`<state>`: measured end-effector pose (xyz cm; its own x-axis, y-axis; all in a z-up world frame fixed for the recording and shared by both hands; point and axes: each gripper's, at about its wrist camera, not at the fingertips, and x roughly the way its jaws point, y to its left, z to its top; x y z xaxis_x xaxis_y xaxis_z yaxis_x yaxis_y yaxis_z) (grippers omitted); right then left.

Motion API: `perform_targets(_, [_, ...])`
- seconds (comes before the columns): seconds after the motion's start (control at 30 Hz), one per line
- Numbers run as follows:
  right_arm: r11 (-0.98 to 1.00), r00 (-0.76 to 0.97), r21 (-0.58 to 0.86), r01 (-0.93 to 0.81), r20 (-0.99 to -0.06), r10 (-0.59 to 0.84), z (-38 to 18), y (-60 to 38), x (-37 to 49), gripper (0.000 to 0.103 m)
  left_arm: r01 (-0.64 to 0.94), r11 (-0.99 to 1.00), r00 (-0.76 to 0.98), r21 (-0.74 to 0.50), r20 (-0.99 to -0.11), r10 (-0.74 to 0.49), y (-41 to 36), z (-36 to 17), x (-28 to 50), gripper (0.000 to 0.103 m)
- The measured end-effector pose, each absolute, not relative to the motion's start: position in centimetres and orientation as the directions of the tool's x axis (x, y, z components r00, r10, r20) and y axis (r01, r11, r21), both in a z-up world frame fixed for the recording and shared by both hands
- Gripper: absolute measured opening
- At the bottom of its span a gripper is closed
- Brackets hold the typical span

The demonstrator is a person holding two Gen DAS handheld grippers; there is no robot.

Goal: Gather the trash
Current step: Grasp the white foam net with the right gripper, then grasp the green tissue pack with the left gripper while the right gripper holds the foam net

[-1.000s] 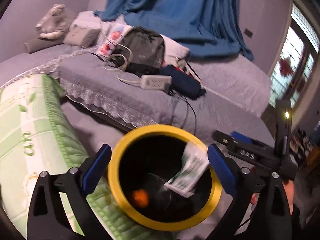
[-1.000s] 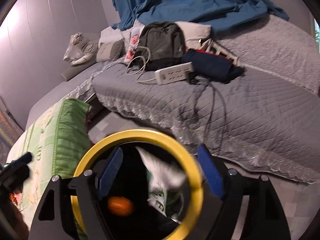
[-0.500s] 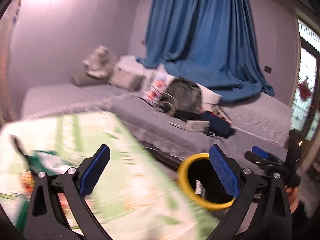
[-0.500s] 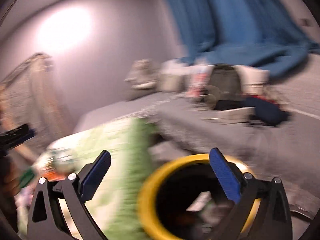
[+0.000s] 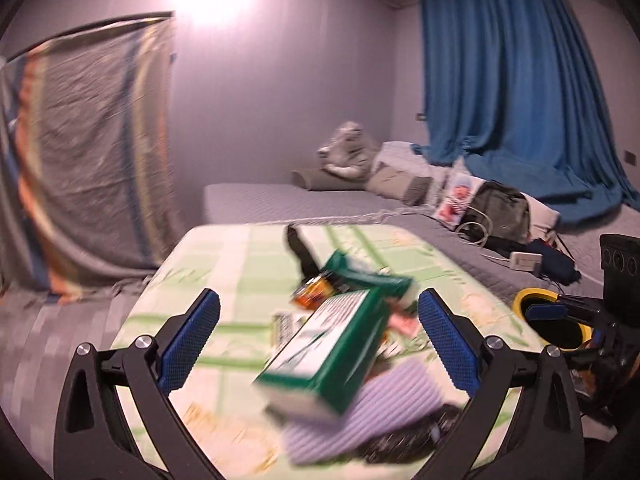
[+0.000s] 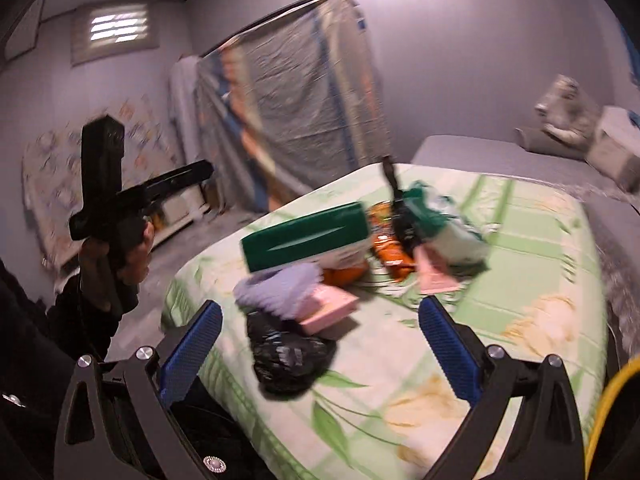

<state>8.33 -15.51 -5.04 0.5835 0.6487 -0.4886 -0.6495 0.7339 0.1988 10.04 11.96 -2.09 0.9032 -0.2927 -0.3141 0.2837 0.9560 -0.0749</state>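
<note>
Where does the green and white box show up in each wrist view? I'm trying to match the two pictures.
Left wrist: the green and white box sits low and centre, between the fingers, tilted on the trash pile.
Right wrist: the green and white box lies left of centre, at the pile's near-left side, above the lilac item.
Shared landmark: the green patterned quilt under the pile.
</note>
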Motion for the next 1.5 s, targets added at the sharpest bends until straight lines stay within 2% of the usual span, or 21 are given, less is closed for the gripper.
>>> perform_targets(0.2, [0.704,0.491,0.298,-0.644,-0.545,0.679,-7.1,-11.0,11.6,0.095,0.256,0.96,0.897,-0.115,-0.341,-0.28,13.9,-5.2,9.2,0.095])
perform_targets(0.47, [0.723,0.442,0.296,-0.624,-0.63,0.639,-9.1,-6.6,15.4,0.095,0.262,0.957,0.888,-0.122,-0.358,-0.288,14.8,-7.0,9.2,0.095])
perform_targets(0.5, [0.726,0.436,0.291,-0.624,-0.641,0.632,-9.3,-6.3,15.7,0.093,0.258,0.959,0.888,-0.119,-0.361,-0.284,14.8,-7.1,9.2,0.095])
perform_targets(0.6, [0.722,0.405,0.29,-0.628,-0.671,0.621,-10.3,-5.3,16.3,0.081,0.242,0.964,0.892,-0.11,-0.365,-0.265,15.2,-7.3,9.3,0.095])
perform_targets(0.67, [0.72,0.389,0.284,-0.633,-0.687,0.614,-10.7,-4.7,16.5,0.079,0.234,0.966,0.894,-0.114,-0.365,-0.259,15.5,-7.3,9.4,0.095])
perform_targets(0.77, [0.723,0.386,0.271,-0.635,-0.699,0.601,-10.8,-4.4,16.5,0.059,0.225,0.966,0.894,-0.13,-0.366,-0.258,15.9,-7.3,9.5,0.095])
perform_targets(0.83, [0.734,0.396,0.251,-0.631,-0.709,0.584,-10.8,-4.2,16.5,0.035,0.22,0.966,0.893,-0.138,-0.371,-0.256,16.1,-7.4,9.7,0.095])
perform_targets(0.87, [0.737,0.4,0.246,-0.63,-0.711,0.579,-10.7,-4.2,16.4,0.028,0.216,0.966,0.892,-0.139,-0.374,-0.253,16.1,-7.4,9.9,0.095])
perform_targets(0.9, [0.74,0.411,0.24,-0.628,-0.706,0.577,-10.6,-4.4,16.3,0.015,0.213,0.967,0.892,-0.139,-0.375,-0.251,16.1,-7.4,9.9,0.095])
perform_targets(1.2, [0.637,0.322,0.43,-0.64,-0.602,0.73,-7.9,-8.0,15.1,0.013,0.238,0.967,0.882,-0.092,-0.397,-0.255,15.4,-7.1,10.2,0.095])
perform_targets(1.4, [0.637,0.431,0.502,-0.585,-0.472,0.769,-4.2,-13.8,14.6,0.013,0.329,0.942,0.836,-0.058,-0.447,-0.319,13.9,-7.2,11.5,0.095])
perform_targets(1.5, [0.672,0.535,0.508,-0.539,-0.41,0.739,-2.2,-17.4,14.5,0.013,0.384,0.923,0.817,-0.026,-0.455,-0.353,13.0,-6.9,11.9,0.095])
